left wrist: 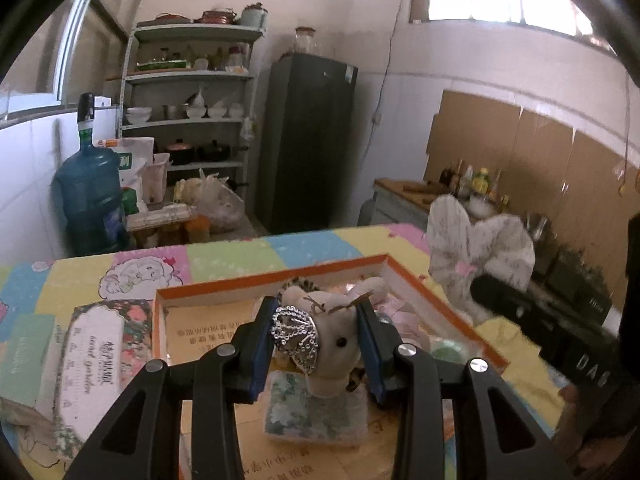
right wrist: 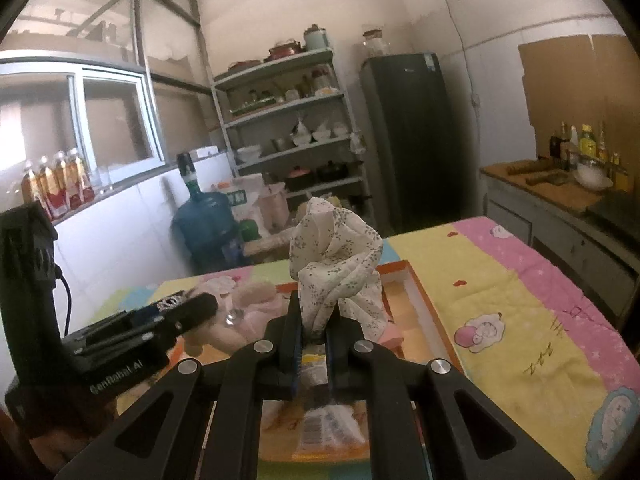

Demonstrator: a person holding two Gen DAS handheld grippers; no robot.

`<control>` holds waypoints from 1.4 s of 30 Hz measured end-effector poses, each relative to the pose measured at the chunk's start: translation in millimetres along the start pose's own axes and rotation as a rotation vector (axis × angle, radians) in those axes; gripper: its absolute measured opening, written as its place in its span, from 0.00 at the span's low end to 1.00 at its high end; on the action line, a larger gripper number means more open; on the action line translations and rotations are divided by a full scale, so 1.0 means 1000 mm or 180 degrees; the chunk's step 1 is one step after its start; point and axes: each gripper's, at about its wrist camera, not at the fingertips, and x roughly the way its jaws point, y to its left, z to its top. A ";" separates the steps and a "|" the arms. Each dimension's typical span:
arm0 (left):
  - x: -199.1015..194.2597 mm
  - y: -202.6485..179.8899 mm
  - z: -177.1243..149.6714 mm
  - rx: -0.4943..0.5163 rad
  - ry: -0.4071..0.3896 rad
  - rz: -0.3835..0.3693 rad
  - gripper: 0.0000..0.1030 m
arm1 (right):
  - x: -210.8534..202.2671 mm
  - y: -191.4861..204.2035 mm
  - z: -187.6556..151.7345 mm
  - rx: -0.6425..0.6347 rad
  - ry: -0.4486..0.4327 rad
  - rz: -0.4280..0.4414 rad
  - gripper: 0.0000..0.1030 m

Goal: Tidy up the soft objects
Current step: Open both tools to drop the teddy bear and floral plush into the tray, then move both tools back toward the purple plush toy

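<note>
- Left fingers (left wrist: 264,344) of mine are pinching a small plush toy (left wrist: 336,340) across its head, blue pads pressed into both sides; a sequined patch (left wrist: 294,334) sits against the left pad.
- Right fingers (right wrist: 294,344) are squeezed almost together on the twisted lower end of a floral fabric piece (right wrist: 334,268), which stands up above them in loose folds.
- Both loads hang over the orange-rimmed box (left wrist: 404,280), where other soft pieces already lie, among them a pale pink one (left wrist: 400,312) and a flat floral packet (left wrist: 316,412).
- From the left wrist view, my right gripper (left wrist: 480,292) shows off to the side with the same cloth bunched above the box's far corner.
- Judging by the way it dents under the pads, the plush is light and squashy; a hold across the head seems secure, though the sequins could be slick.
- Thin and limp, the cloth will probably droop and spread once let go, so gripping the gathered twist keeps it compact.
- Around the box lies a pastel patchwork quilt (right wrist: 520,300), with a floral carton (left wrist: 96,344) beside the box's left wall.
</note>
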 end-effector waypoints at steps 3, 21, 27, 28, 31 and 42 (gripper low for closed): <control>0.013 -0.001 -0.006 0.0042 0.0118 0.0036 0.38 | 0.014 -0.005 0.001 -0.0008 0.0082 0.0009 0.10; 0.034 0.011 -0.017 -0.0090 0.0352 -0.0022 0.42 | 0.078 -0.004 -0.008 -0.0122 0.0591 -0.0002 0.11; 0.033 0.012 -0.015 -0.0076 0.0378 0.0062 0.50 | 0.081 0.000 -0.010 -0.0174 0.0613 -0.0020 0.34; 0.033 0.012 -0.015 -0.0079 0.0385 0.0080 0.52 | 0.081 0.000 -0.011 -0.0179 0.0613 -0.0021 0.35; 0.031 0.013 -0.015 -0.0094 0.0368 0.0110 0.57 | 0.079 0.001 -0.011 -0.0164 0.0604 -0.0017 0.36; 0.014 0.013 -0.015 -0.0054 0.0256 0.0211 0.67 | 0.061 0.001 -0.009 -0.0124 0.0505 0.0016 0.38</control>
